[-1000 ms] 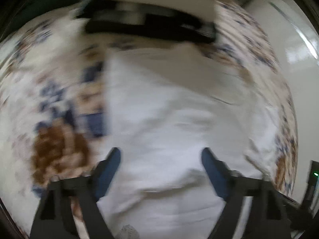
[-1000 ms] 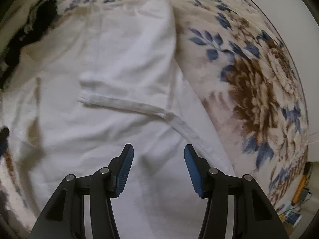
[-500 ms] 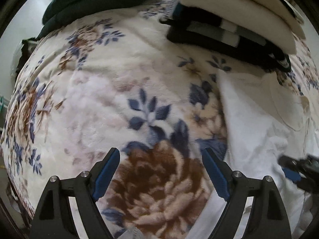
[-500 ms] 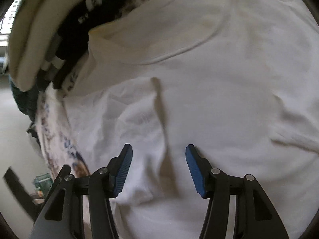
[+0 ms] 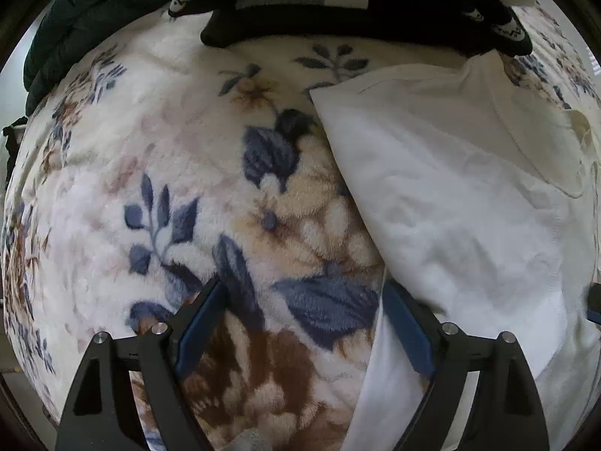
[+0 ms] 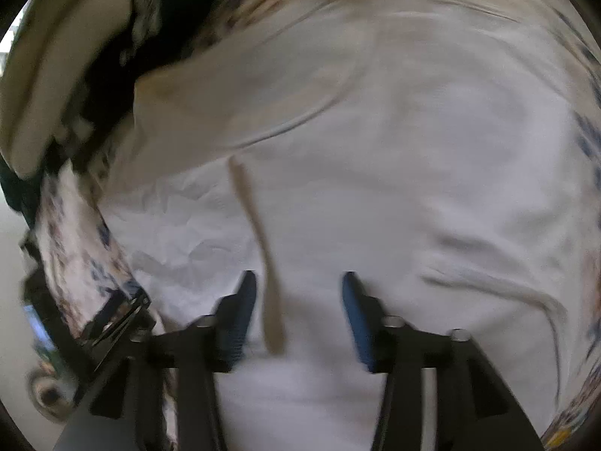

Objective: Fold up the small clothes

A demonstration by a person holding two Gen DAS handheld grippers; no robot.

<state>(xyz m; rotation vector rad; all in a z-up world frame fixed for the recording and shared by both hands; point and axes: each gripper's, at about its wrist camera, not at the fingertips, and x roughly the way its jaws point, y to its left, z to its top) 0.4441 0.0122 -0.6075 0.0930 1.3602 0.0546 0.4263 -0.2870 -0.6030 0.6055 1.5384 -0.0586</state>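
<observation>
Left wrist view: left gripper (image 5: 300, 325) gapes wide over the floral blanket (image 5: 180, 173), gripping nothing; the white shirt (image 5: 450, 195) lies at three o'clock, a stack of folded clothes (image 5: 338, 3) at twelve.

Right wrist view, blurred: right gripper (image 6: 298, 314) hangs over the shirt's middle, jaws opening, nothing pinched.

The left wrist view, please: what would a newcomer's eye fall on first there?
First, the floral blanket, with blue leaves and brown blooms, which fills the left and middle of the picture. Next, the white shirt spread flat on it at the right, its folded edge running beside the left gripper, whose jaws stand wide with nothing between them. A stack of folded clothes, dark and pale, lies along the top edge.
</observation>
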